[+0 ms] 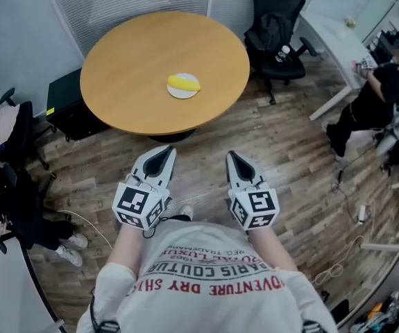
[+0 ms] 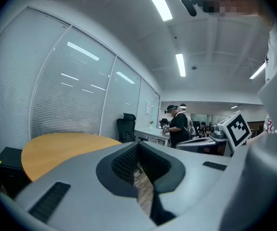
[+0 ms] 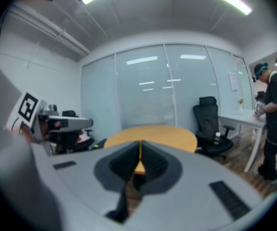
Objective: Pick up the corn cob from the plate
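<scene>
Two grippers show low in the head view, side by side over the wood floor [image 1: 289,158]: left gripper [image 1: 163,151] and right gripper [image 1: 233,156], both pointing at the round desk [image 1: 130,61]. Each carries a cube with black-and-white square markers. The shirt print reads upside down, partly cut off: "PARIS COUTU", "VENTURE DRY SH", "1962". The corn cob [image 1: 184,82] lies on the white plate [image 1: 183,92], on the right-hand part of the desk top, well apart from both grippers. Only bare floor lies between them and the desk edge. A black office chair [image 1: 277,26] stands right of the desk and a black cabinet [image 1: 71,106] left of it. A person in black [image 1: 379,96] stands at a white side table [image 1: 331,37] far right. Cables [image 1: 338,269] lie loose on the floor.

Left gripper view: jaws closed tip to tip, nothing held, floor visible through the gap below the pads. Desk edge sits at left, chair and the standing person beyond, slatted blinds [image 2: 66,95] on the wall. The right gripper's marker cube is at right.

Right gripper view: jaws together, empty, with a sliver of desk showing through the slit. Chair and person are at right, frosted glass wall [image 3: 152,90] behind, the left gripper's cube at left. No readable text in either gripper view.
</scene>
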Motion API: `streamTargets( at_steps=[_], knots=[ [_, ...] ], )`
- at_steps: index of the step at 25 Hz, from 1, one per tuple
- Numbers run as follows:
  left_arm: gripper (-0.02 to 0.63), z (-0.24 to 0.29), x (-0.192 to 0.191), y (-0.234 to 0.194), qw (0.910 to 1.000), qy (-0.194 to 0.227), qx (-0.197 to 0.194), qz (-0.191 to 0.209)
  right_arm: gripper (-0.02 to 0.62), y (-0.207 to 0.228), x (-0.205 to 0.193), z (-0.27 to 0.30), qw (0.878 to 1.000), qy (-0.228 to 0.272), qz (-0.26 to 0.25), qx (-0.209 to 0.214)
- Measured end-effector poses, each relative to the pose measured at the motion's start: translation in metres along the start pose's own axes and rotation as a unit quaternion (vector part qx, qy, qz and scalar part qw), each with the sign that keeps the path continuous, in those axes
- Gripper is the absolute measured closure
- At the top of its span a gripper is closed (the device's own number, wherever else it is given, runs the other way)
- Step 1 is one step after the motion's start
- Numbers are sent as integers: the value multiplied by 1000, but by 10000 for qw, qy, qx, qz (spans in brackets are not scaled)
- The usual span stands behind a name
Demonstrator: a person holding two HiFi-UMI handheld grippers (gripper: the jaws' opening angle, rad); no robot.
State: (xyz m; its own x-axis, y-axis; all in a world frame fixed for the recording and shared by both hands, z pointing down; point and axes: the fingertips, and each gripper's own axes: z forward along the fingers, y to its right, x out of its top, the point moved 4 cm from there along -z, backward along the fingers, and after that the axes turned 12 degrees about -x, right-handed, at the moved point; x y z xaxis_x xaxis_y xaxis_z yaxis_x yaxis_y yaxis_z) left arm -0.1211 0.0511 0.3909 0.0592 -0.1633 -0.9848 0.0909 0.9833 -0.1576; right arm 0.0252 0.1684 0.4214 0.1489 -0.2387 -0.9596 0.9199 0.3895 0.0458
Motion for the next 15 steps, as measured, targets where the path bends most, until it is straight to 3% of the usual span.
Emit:
streamTargets(
  at_steps=[5,10,15],
  knots=[
    [571,10,4,-57,9999,-34,49,-114,566,-14,13,52,9999,-65,-75,-51],
    [571,20,-4,-86,9994,-50,208,-280,566,-16,15,90,9996,-202,-183,100],
    [571,32,-9,-112,9972,-46,653,-355,566,-10,20,137,9981,-268,-286,480]
  ],
)
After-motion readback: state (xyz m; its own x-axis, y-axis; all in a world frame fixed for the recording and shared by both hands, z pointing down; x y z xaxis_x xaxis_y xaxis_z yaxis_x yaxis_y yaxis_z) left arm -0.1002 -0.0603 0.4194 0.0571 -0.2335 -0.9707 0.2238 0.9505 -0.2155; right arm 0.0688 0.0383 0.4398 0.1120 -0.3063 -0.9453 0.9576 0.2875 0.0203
